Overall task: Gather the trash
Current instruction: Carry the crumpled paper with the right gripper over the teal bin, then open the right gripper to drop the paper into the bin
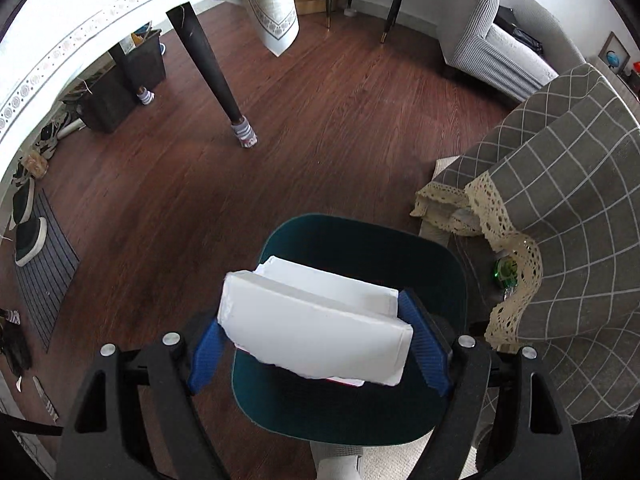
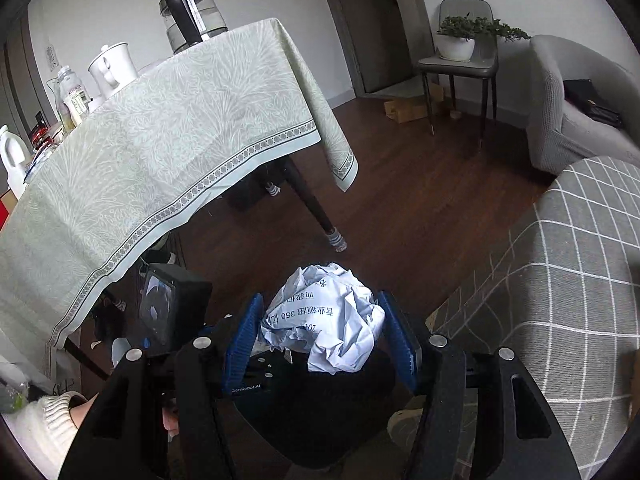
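Dark wood floor (image 1: 320, 128) carries a green bin (image 1: 360, 400).

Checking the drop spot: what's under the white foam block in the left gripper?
Directly below the white foam block is the dark green bin with white sheets inside; the block covers the rest of the contents.

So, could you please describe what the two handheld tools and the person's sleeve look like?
Both the left tool and the right tool have black angular plastic frames with round silver bolt heads and two ribbed blue fingers. The right one carries small white lettering. A cream ribbed knit sleeve cuff shows beside it.
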Demonstrator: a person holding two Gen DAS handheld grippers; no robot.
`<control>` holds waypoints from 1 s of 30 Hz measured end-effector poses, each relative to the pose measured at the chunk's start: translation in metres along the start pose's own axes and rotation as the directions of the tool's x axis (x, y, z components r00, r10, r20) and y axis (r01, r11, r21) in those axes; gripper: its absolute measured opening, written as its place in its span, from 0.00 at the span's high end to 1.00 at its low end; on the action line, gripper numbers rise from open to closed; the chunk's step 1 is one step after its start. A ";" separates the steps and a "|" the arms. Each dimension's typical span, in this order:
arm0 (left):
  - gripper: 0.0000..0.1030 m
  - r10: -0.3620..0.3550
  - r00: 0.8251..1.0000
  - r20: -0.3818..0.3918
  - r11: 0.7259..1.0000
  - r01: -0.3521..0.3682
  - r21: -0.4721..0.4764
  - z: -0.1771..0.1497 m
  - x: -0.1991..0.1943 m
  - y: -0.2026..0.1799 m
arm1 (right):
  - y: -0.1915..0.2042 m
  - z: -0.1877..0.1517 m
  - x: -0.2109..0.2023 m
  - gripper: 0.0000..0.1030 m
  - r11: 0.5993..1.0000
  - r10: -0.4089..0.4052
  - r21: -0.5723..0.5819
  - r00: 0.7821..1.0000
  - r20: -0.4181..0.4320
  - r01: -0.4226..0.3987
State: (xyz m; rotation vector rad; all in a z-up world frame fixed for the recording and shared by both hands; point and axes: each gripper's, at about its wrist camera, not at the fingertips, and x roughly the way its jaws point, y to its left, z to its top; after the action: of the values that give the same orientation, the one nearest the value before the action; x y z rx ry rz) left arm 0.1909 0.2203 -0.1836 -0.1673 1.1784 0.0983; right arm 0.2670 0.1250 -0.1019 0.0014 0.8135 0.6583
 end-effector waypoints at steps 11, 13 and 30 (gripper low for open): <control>0.17 -0.028 0.998 -0.063 1.000 0.029 0.005 -0.012 0.018 0.016 | 0.006 -0.011 0.057 0.42 0.998 0.024 0.052 0.990 -0.141 -0.016; 0.14 -0.035 0.998 -0.058 0.999 0.035 0.006 -0.012 0.017 0.020 | 0.007 -0.013 0.064 0.42 0.998 0.017 0.054 0.987 -0.161 -0.008; 0.33 -0.106 0.971 0.214 0.987 0.129 -0.094 0.009 -0.054 0.055 | -0.002 -0.045 0.119 0.42 0.997 -0.039 0.056 0.949 -0.312 0.060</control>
State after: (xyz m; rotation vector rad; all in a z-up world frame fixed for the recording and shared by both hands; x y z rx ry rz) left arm 0.1696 0.2771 -0.1350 -0.3143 0.9524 0.0732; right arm 0.2972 0.1771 -0.2142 -0.0653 1.1358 0.5917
